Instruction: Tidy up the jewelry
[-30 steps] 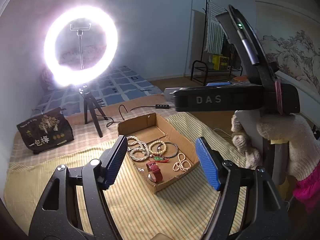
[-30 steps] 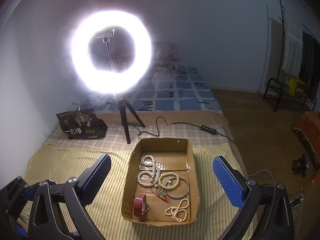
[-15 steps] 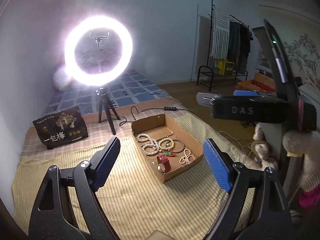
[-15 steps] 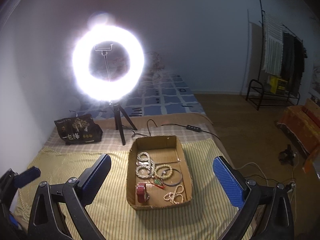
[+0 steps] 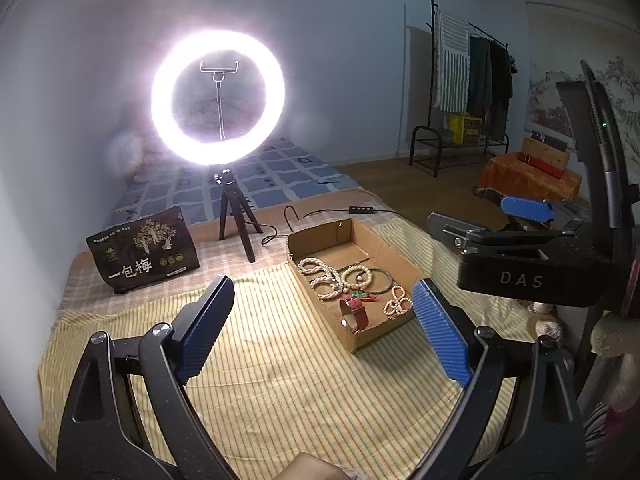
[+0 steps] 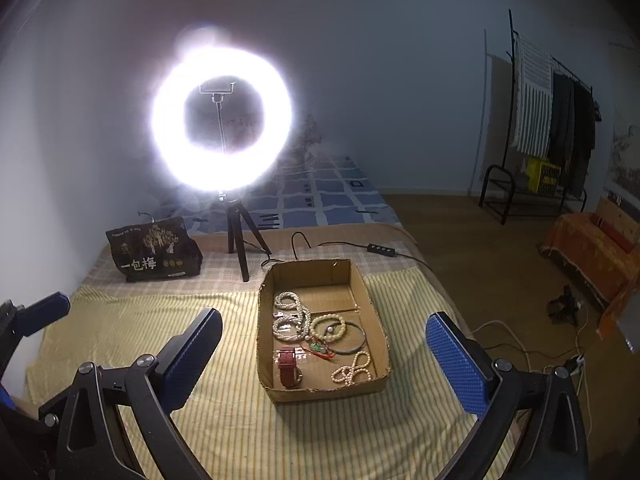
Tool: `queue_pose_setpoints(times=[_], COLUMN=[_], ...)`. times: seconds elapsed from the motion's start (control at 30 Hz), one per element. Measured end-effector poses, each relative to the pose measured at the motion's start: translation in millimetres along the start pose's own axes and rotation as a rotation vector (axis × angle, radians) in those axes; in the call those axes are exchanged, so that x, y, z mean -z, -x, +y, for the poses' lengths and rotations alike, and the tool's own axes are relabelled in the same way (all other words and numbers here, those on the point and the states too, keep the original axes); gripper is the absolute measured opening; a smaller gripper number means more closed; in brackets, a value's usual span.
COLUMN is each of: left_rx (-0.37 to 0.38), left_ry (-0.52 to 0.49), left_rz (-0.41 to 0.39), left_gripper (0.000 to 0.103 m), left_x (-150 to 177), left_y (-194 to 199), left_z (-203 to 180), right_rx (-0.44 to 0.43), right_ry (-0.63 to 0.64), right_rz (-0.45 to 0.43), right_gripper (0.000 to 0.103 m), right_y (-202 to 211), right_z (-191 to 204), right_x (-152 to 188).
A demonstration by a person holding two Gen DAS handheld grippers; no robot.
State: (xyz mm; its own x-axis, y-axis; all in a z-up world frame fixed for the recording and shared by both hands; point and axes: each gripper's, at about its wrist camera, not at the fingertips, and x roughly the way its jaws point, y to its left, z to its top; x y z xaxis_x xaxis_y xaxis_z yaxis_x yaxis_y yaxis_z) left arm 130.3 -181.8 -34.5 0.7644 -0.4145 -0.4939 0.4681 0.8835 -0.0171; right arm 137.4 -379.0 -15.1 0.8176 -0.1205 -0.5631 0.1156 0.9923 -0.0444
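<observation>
Beaded bracelets lie in the brown cardboard box; both grippers, left and right, gape wide, holding nothing, the left's jaws just opened wider.

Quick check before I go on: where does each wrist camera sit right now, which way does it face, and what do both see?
Left wrist: behind the open left gripper, facing the cardboard box from its left; right gripper shows at right.
Right wrist: behind the open right gripper, facing the box head-on; a left fingertip at left.
Shared: box, ring light, black bag.
</observation>
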Motion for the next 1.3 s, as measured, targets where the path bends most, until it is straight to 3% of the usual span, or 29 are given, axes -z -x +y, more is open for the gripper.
queue_pose_setpoints(times=[0.13, 0.27, 1.3], left_rx=[-0.017, -0.036, -0.079], left_ry=[-0.012, -0.014, 0.037], left_rz=[0.003, -0.001, 0.067], left_gripper=[0.093, 0.103, 0.103], left_x=[3, 4, 7], left_y=[0, 0, -11], left_z=[-1, -2, 8], right_rx=[0.011, 0.016, 0.059], right_ry=[-0.004, -0.014, -0.039], right_rz=[-0.031, -0.044, -0.013], right_gripper=[0.103, 0.103, 0.103], right_y=[4, 4, -13], right_z=[-1, -4, -14], right_x=[4, 8, 19])
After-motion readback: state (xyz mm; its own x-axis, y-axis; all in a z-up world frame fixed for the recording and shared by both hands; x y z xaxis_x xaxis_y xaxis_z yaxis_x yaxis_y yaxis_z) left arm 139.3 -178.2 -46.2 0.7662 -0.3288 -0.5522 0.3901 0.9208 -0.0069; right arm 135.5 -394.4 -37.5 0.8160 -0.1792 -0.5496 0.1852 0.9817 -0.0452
